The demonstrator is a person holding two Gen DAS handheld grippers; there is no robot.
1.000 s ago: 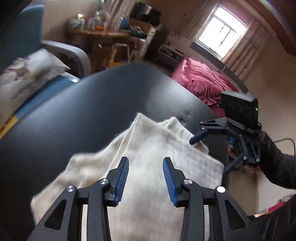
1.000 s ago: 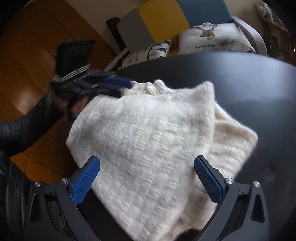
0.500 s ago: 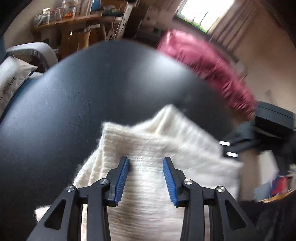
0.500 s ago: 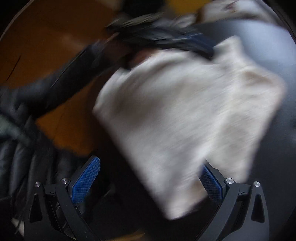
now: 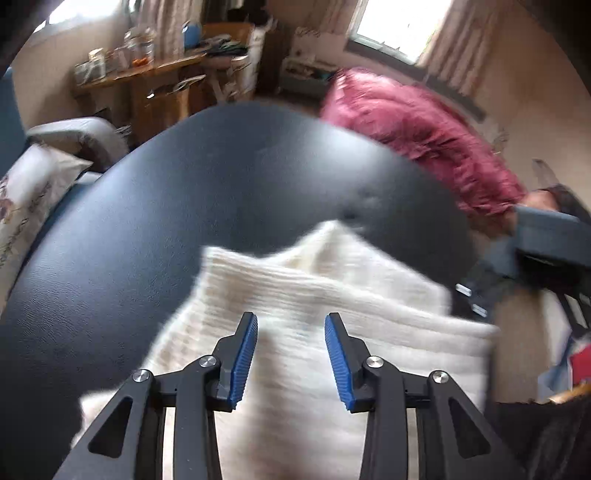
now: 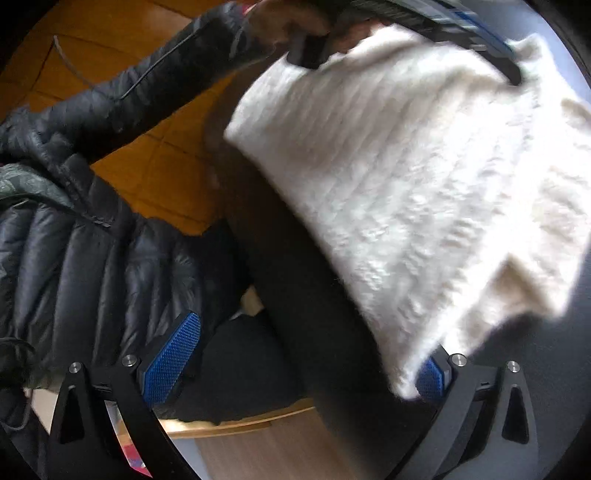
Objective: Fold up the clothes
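Note:
A folded cream knit sweater (image 5: 332,306) lies on the black table (image 5: 147,240). My left gripper (image 5: 291,325) hovers over the sweater's near part, blue pads apart with nothing pinched between them. In the right wrist view the sweater (image 6: 424,166) fills the upper right, and the left gripper (image 6: 461,33) rests at its far edge, held by a hand in a black sleeve. My right gripper (image 6: 310,339) stands wide open off the sweater's near corner. That corner hides part of its right pad (image 6: 430,380). The right gripper (image 5: 546,251) shows blurred at the table's right edge.
The person's black puffer jacket (image 6: 74,240) fills the left of the right wrist view, above a wooden floor (image 6: 155,158). A crimson duvet (image 5: 424,136) lies beyond the table. A cushion on a blue chair (image 5: 26,195) sits on the left, and a cluttered wooden desk (image 5: 155,74) stands behind.
The right gripper swung toward the person and the table's near edge, so the sweater shifted to its view's upper right. The left gripper moved across the sweater and rolled, its jaws unchanged.

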